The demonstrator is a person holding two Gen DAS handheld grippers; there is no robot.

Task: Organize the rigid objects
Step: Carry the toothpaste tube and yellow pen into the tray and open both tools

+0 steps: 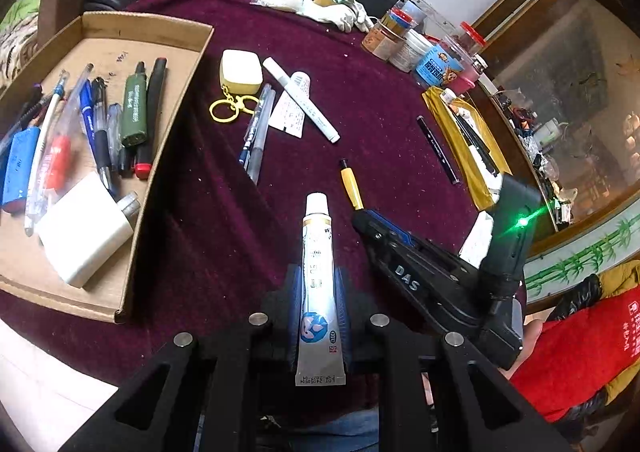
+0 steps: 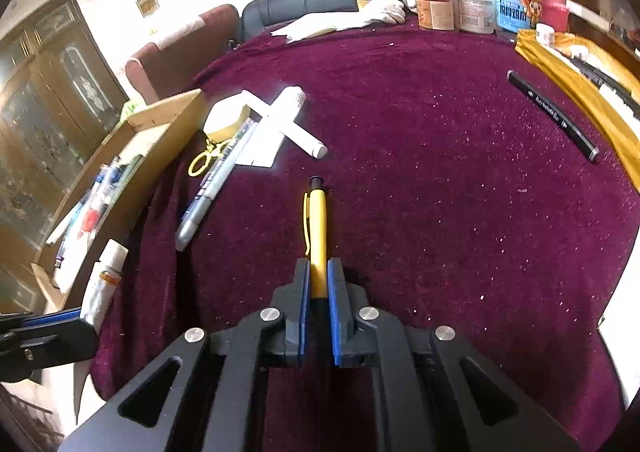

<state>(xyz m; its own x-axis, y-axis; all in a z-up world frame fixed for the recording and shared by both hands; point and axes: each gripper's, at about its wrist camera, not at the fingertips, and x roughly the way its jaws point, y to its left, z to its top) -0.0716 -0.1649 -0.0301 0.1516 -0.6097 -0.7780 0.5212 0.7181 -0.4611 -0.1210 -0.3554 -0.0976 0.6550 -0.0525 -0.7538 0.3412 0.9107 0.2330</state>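
My left gripper [image 1: 318, 272] is shut on a white ointment tube [image 1: 318, 272] and holds it above the maroon cloth; the tube also shows in the right wrist view [image 2: 105, 280]. My right gripper [image 2: 318, 266] is shut on a yellow pen [image 2: 317, 228], also seen in the left wrist view [image 1: 351, 187]. A cardboard tray [image 1: 176, 99] at the left holds several pens, a green lighter, a blue eraser and a white charger. On the cloth lie a white marker [image 1: 300, 99], a yellow keychain case [image 1: 240, 71], two pens [image 1: 256, 131] and a black pen [image 1: 438, 147].
A yellow tray [image 1: 460, 139] with pens sits at the right. Jars [image 1: 436, 55] and white gloves [image 1: 340, 9] stand along the far edge of the table. A black sofa lies behind. A red bag [image 1: 580, 348] is at lower right.
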